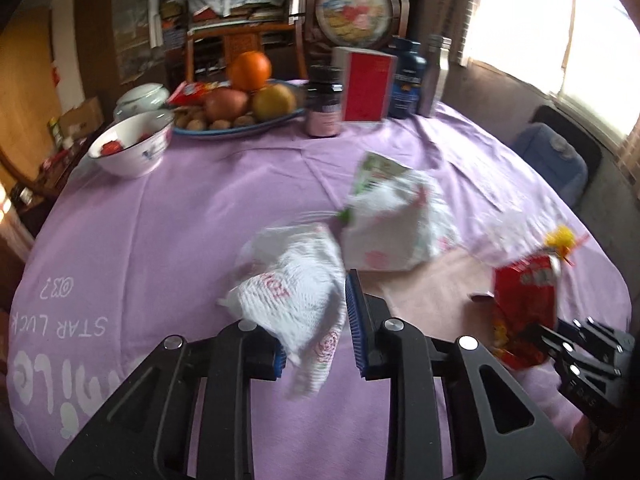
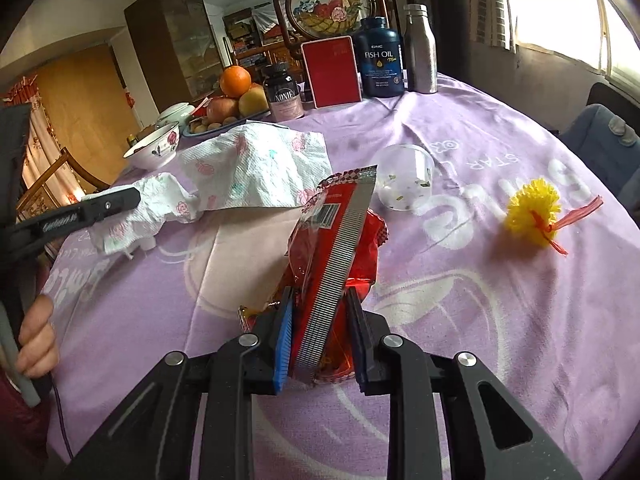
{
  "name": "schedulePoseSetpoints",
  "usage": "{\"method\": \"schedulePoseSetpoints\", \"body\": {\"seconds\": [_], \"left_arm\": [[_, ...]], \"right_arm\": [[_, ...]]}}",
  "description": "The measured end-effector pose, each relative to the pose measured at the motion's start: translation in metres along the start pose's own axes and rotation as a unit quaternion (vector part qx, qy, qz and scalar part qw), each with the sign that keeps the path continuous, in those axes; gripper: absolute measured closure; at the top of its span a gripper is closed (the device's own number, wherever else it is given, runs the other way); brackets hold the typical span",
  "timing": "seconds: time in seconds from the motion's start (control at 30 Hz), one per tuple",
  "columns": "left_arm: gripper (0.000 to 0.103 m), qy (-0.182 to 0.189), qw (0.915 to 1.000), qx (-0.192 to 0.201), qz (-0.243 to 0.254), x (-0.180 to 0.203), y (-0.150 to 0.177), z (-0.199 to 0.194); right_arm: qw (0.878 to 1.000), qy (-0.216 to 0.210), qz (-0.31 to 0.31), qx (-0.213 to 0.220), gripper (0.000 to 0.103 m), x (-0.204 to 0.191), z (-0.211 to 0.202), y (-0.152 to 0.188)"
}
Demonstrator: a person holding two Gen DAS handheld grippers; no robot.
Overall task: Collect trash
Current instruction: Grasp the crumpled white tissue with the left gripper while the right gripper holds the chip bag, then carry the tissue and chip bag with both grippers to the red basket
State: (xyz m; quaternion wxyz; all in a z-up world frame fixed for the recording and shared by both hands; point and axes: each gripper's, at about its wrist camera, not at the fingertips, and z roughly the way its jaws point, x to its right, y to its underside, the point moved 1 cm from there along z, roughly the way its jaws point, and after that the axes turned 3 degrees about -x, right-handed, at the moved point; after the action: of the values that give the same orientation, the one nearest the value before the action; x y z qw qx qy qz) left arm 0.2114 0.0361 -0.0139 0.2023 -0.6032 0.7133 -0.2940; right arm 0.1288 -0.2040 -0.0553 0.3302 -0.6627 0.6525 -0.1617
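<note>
My left gripper (image 1: pixel 318 332) is shut on a crumpled white paper towel with pink flowers (image 1: pixel 298 296), held above the purple tablecloth; the towel also shows in the right wrist view (image 2: pixel 136 216). A second flowered paper towel (image 1: pixel 396 220) lies beyond it on the cloth, and shows in the right wrist view (image 2: pixel 260 168). My right gripper (image 2: pixel 320 340) is shut on a red snack wrapper (image 2: pixel 340 248), also seen at the right of the left wrist view (image 1: pixel 524 304). A clear plastic cup (image 2: pixel 406 182) and a yellow pompom with a red tie (image 2: pixel 534 210) lie on the cloth.
At the table's far side stand a fruit plate (image 1: pixel 236 130), a white bowl (image 1: pixel 132 148), a dark supplement jar (image 2: pixel 282 94), a red box (image 2: pixel 332 72), a fish oil bottle (image 2: pixel 380 62) and a steel bottle (image 2: pixel 420 50). A blue chair (image 2: pixel 604 132) is at right.
</note>
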Motion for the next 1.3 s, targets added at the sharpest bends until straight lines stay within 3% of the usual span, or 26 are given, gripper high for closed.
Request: {"method": "schedulePoseSetpoints", "body": {"seconds": [0.17, 0.33, 0.5, 0.6, 0.67, 0.73, 0.83, 1.07, 1.3], "left_arm": [[0.049, 0.006, 0.9988, -0.028, -0.04, -0.029, -0.008, 0.02], [0.024, -0.026, 0.9986, -0.038, -0.026, -0.025, -0.004, 0.031], [0.023, -0.026, 0.9963, -0.079, -0.019, -0.025, 0.0, 0.056], [0.027, 0.001, 0.9961, -0.086, -0.016, -0.024, 0.002, 0.057], [0.046, 0.025, 0.9965, -0.08, -0.008, -0.019, 0.001, 0.052], [0.072, 0.05, 0.9959, -0.075, -0.002, -0.014, 0.001, 0.046], [0.086, 0.087, 0.9941, -0.064, -0.002, -0.008, 0.0, 0.031], [0.087, 0.106, 0.9938, 0.021, 0.027, 0.006, -0.005, -0.028], [0.087, 0.126, 0.9891, 0.058, 0.049, 0.023, 0.004, -0.06]], "right_arm": [[1.0, -0.001, -0.001, -0.002, 0.075, -0.001, 0.001, 0.0], [1.0, -0.002, -0.001, -0.003, 0.074, -0.001, 0.001, 0.0], [1.0, -0.002, -0.002, -0.003, 0.074, 0.0, 0.0, 0.0], [1.0, -0.001, -0.006, -0.002, 0.075, -0.002, -0.001, 0.0], [1.0, -0.001, -0.009, 0.001, 0.075, -0.002, -0.002, 0.0], [1.0, -0.006, -0.011, 0.012, 0.076, -0.002, -0.007, 0.001], [0.999, -0.003, -0.01, 0.04, 0.077, -0.002, -0.017, 0.003], [0.995, -0.013, 0.021, 0.098, 0.078, 0.002, -0.071, 0.025], [0.988, -0.003, 0.055, 0.148, 0.078, 0.028, -0.146, 0.055]]}}
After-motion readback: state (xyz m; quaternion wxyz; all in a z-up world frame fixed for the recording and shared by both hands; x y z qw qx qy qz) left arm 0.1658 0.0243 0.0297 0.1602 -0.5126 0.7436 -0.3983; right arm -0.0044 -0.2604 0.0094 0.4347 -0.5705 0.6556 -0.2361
